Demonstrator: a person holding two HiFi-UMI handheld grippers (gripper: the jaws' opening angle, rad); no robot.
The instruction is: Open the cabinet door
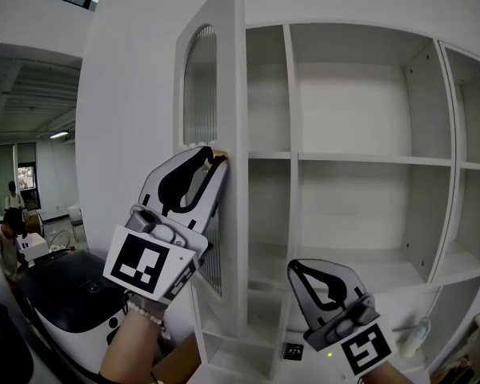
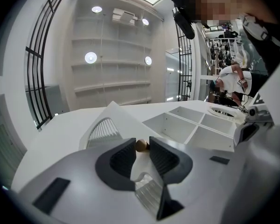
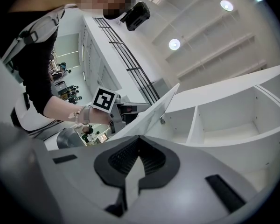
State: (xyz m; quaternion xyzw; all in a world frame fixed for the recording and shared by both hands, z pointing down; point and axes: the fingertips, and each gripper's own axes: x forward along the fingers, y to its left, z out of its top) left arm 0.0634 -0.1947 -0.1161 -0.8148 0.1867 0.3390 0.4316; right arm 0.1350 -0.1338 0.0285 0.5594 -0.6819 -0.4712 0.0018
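The tall white cabinet (image 1: 368,158) stands with its narrow left door (image 1: 198,86) swung far out; the door has a ribbed arched pane. A small round wooden knob (image 1: 222,152) sits on the door's free edge. My left gripper (image 1: 214,155) reaches up to it, and in the left gripper view the knob (image 2: 141,145) is pinched between the very tips of the left gripper (image 2: 142,146). My right gripper (image 1: 321,274) hangs lower, in front of the bare shelves, its jaws together on nothing. The right gripper view shows the right gripper (image 3: 139,142) shut and the door (image 3: 154,113) edge-on.
The cabinet's shelves (image 1: 352,254) hold nothing. A black-topped white machine (image 1: 72,294) stands at lower left beside the door, with a cardboard box (image 1: 176,362) below my left hand. People (image 1: 12,230) work far off at the left.
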